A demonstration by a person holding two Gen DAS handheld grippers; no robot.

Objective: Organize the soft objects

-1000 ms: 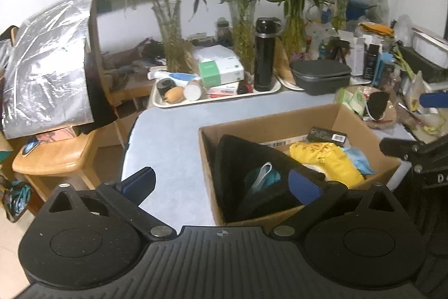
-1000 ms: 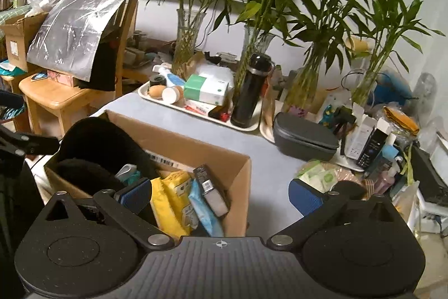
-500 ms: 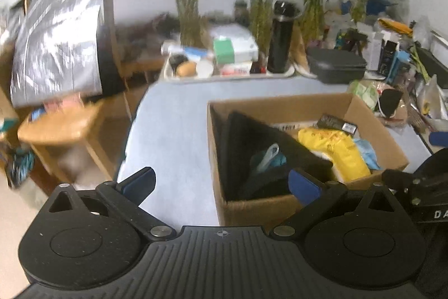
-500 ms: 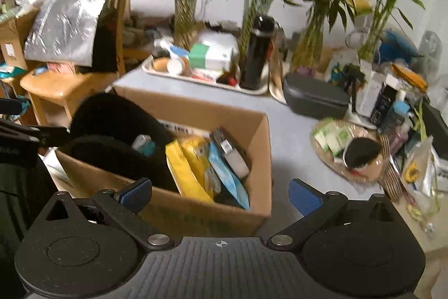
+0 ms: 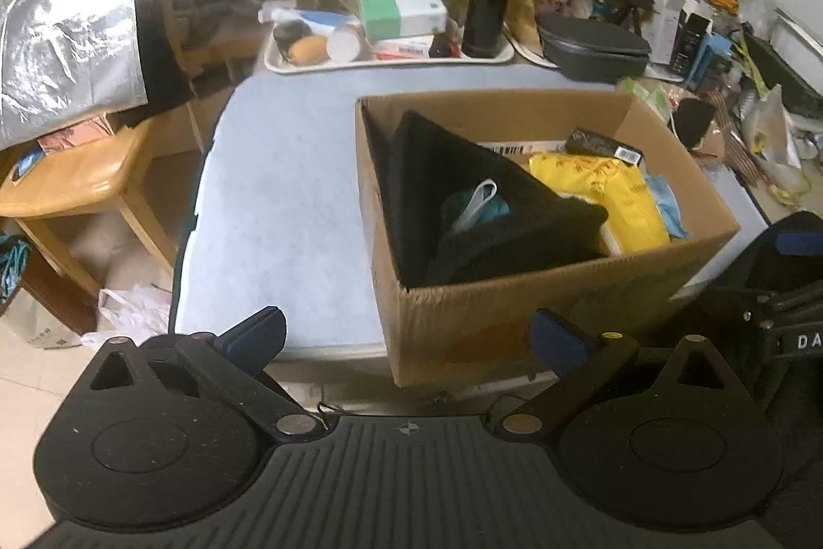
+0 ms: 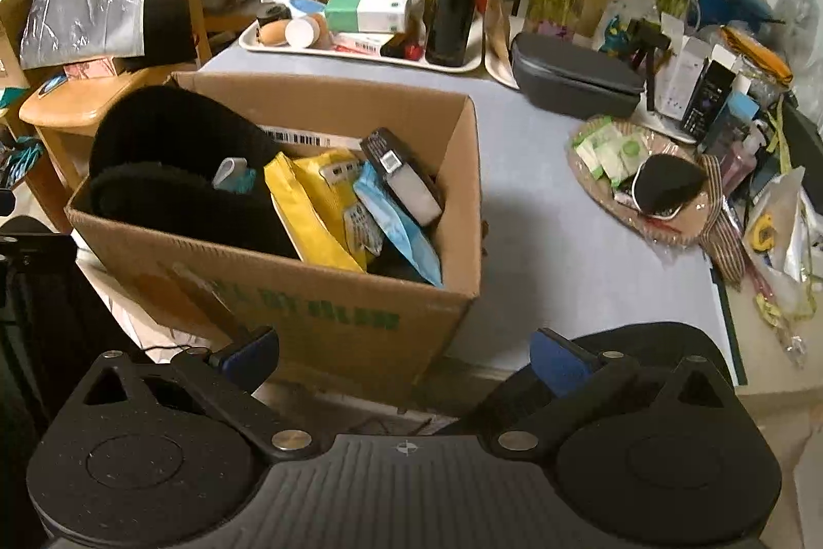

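Currently | left gripper (image 5: 406,338) and right gripper (image 6: 404,356) are held spread, empty | cardboard box (image 6: 334,317) overhangs table (image 5: 288,209) edge | risk: box could be tipped if nudged

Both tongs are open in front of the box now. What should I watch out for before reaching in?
1. The cardboard box sits at the table's near edge; a push from the left tongs or right tongs might tip it off.
2. The black knit item buries a teal-and-white piece, so lifting it may drag that out.
3. The yellow packet and blue packet stand loosely and may topple.
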